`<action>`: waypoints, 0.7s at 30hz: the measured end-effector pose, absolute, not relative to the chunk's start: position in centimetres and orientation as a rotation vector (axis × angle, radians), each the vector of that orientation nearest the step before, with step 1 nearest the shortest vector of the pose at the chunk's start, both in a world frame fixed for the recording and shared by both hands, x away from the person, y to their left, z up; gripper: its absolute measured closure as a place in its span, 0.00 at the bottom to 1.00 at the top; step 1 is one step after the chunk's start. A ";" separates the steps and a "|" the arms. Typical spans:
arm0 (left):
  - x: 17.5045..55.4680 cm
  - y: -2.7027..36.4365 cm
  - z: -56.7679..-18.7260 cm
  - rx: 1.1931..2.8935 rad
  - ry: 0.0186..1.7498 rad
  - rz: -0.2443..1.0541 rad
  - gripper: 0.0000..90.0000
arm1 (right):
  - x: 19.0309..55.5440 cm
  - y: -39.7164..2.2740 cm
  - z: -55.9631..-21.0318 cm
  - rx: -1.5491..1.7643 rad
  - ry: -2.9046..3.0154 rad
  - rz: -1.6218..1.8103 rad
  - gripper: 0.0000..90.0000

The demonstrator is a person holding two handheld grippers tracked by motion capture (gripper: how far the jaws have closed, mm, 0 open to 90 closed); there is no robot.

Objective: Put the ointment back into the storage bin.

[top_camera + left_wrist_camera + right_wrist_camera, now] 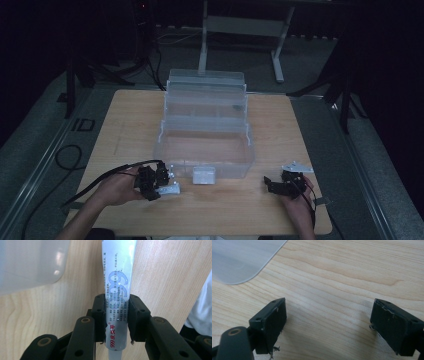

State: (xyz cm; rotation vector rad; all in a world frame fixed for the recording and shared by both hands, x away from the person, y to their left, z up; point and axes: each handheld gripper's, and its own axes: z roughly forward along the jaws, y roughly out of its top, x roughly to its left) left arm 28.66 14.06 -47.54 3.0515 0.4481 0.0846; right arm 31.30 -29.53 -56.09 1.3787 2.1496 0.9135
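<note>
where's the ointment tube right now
The tube is clamped in the left gripper, at the table's near left, just left of the small white box.

The white plastic ointment tube [117, 302] carries red lettering near its cap end, fine dark print and a pale blue-grey round pattern. The black left claw [117, 315] and black right claw [328, 326] contrast with the light wooden surface [125, 125], which shows wavy tan grain. The clear tiered plastic box [205, 125] looks frosted bluish-white.

Bare wooden table [240, 200] lies open between left gripper [167, 186] and right gripper [272, 184]; the clear tiered storage box [205, 125] and a small white box [203, 175] block the way behind.
</note>
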 end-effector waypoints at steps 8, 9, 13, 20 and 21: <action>28.8 15.3 -45.6 3.018 0.422 0.104 0.78 | 31.3 -29.5 -56.1 1.379 2.150 0.914 0.15; 28.8 15.4 -45.4 3.019 0.417 0.107 0.78 | 31.3 -29.5 -56.1 1.378 2.150 0.914 0.15; 28.8 15.8 -44.8 3.007 0.412 0.128 0.78 | 31.3 -29.5 -56.1 1.378 2.150 0.913 0.15; 29.3 16.6 -43.7 2.982 0.415 0.129 0.78 | 31.3 -29.5 -56.1 1.379 2.150 0.914 0.15; 29.3 16.6 -43.7 2.982 0.415 0.129 0.78 | 31.3 -29.5 -56.1 1.379 2.150 0.914 0.15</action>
